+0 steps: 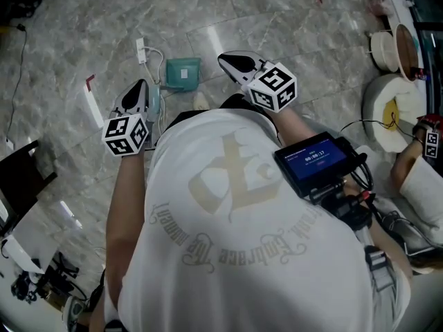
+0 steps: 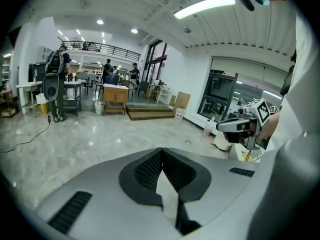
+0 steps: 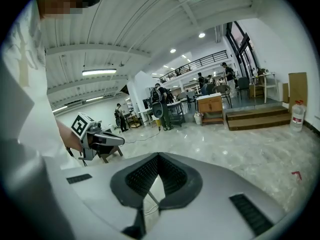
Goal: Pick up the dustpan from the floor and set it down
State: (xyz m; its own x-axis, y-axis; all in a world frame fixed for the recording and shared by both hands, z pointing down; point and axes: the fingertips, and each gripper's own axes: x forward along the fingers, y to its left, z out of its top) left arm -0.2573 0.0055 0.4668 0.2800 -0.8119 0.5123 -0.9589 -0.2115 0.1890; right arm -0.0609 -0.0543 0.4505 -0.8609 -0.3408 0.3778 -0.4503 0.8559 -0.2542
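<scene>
Teal dustpan in head view only

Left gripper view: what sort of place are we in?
Probably a big open lab or workshop hall: polished stone floor, a wooden desk with people behind it, and a railed mezzanine above.

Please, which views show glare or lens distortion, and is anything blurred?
Head view: sharp, with soft sheen on the marble floor and dark corners. Left gripper view: strong fisheye bending; the ceiling lamp is blown out white. Right gripper view: the same bending, small lamp reflections on the floor, nothing blurred.
</scene>
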